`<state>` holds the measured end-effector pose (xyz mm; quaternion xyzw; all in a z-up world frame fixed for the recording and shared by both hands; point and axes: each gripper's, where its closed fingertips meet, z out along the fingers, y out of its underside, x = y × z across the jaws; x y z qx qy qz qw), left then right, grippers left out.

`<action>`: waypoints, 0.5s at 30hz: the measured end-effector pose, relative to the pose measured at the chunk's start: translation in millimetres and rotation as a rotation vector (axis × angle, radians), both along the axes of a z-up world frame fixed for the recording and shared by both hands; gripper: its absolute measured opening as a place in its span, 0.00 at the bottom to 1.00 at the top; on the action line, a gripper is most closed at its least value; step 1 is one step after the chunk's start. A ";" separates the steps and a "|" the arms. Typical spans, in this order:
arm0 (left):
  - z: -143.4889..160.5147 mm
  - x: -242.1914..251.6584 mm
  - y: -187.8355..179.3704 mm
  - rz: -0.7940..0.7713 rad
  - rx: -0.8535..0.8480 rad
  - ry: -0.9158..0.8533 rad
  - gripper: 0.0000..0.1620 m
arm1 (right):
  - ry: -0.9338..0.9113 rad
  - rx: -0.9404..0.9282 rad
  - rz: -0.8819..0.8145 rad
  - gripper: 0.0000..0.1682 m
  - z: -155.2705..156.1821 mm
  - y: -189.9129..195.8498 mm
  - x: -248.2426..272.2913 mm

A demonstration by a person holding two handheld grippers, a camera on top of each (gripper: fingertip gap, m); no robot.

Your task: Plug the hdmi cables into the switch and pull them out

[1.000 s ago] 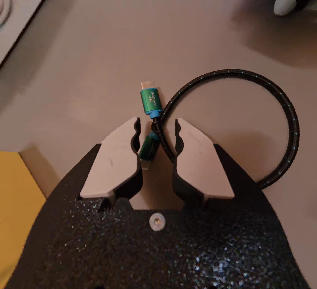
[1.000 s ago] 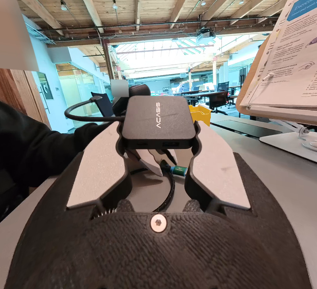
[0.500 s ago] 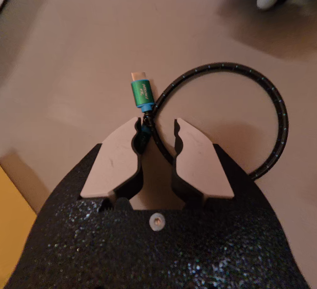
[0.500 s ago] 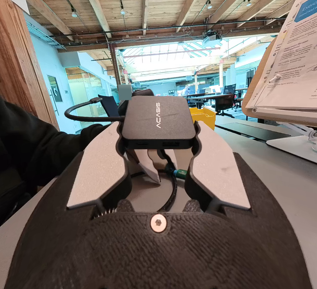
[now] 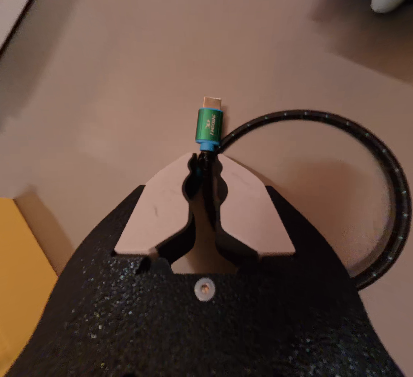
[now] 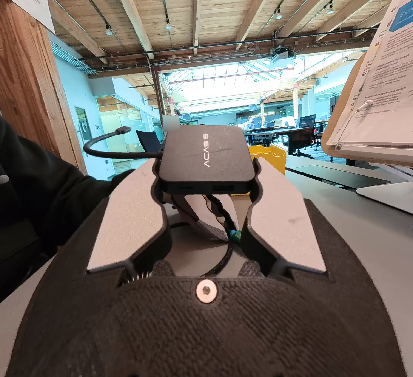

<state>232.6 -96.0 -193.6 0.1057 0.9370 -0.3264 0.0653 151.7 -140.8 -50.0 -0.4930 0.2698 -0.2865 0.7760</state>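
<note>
table [image 5: 134, 57], grey and wide, carries everything here, with a yellow bin [image 6: 271, 157] at its far side and a tilted board of printed sheets [image 6: 377, 88] standing to the right. next in size, the right gripper [image 6: 205, 178] holds the switch [image 6: 205, 153], a flat dark box, clamped by its two long sides and lifted clear of the table; that hold leaves the near edge with its two ports facing the camera and free to receive a plug, and lets the box's own short lead [image 6: 107, 142] hang off the far side out of the way. below the switch, the left gripper [image 5: 204, 160] is pressed together on the braided black cable [image 5: 380, 160], and on the cable's other green plug, pinned just behind the tips; the grip sits right behind the blue collar, so the green plug [image 5: 209, 125] sticks straight out past the tips, stiff enough, probably, to be steered. the rest of the cable loops round to the right and back under the gripper. the plug's metal tip [image 5: 212, 102] points away over bare table, not yet at a port, so insertion looks like the step ahead.
</note>
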 end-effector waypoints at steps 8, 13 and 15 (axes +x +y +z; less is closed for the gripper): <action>28.5 11.8 -3.5 -0.074 -0.028 0.050 0.06 | -0.014 -0.005 0.001 0.47 0.2 1.3 -0.9; 98.4 39.2 -12.8 -0.067 -0.117 -0.014 0.07 | -0.030 -0.013 0.017 0.47 0.0 4.5 -3.9; 126.4 45.6 -15.6 -0.067 -0.170 -0.042 0.07 | -0.039 -0.016 0.035 0.47 0.6 6.0 -6.0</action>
